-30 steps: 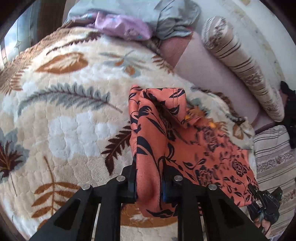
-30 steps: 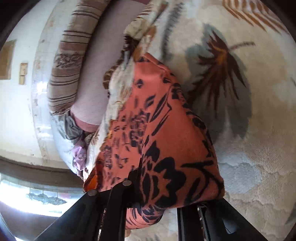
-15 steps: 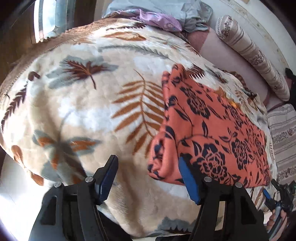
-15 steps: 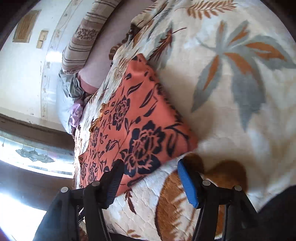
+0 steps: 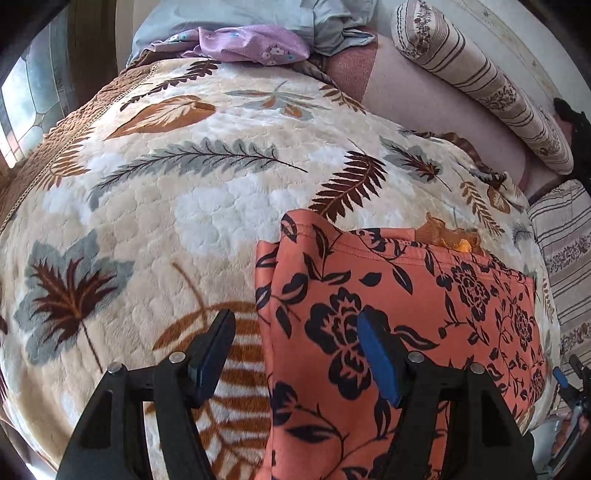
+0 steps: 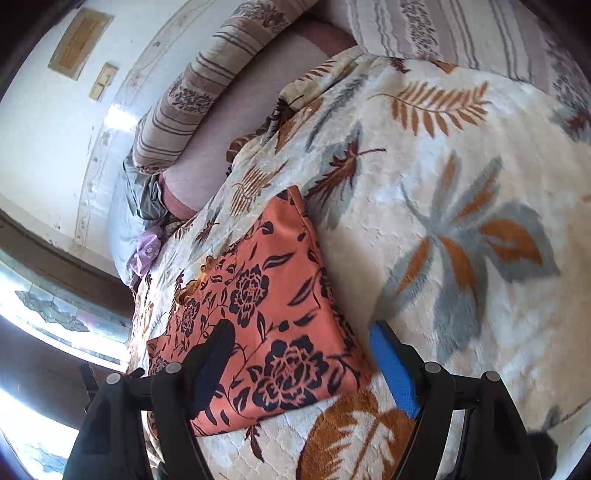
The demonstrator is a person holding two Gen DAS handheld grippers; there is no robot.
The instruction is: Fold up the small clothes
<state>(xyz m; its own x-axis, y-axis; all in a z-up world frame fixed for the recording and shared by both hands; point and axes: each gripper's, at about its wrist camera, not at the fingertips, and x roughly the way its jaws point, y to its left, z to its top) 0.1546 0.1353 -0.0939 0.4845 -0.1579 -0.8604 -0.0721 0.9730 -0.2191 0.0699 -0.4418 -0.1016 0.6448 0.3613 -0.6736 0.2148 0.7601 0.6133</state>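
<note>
An orange garment with a black flower print [image 5: 399,306] lies folded flat on a cream leaf-patterned blanket [image 5: 166,192]. My left gripper [image 5: 295,354] is open and empty, just above the garment's near left edge. In the right wrist view the same garment [image 6: 258,306] lies folded with its near right corner between my fingers. My right gripper [image 6: 306,365] is open and empty, just above that corner. A bit of orange-yellow lining [image 5: 448,236] shows at the garment's far edge.
A striped bolster pillow [image 5: 480,81] and a pink sheet [image 5: 413,96] lie along the far side by the wall. Purple cloth [image 5: 251,44] and light blue cloth [image 5: 240,14] are heaped at the far end. A window [image 5: 33,85] is at the left.
Both grippers let go of the garment about a second ago and opened. The garment now lies flat and folded. Both grippers have shifted slightly over its near corners.
</note>
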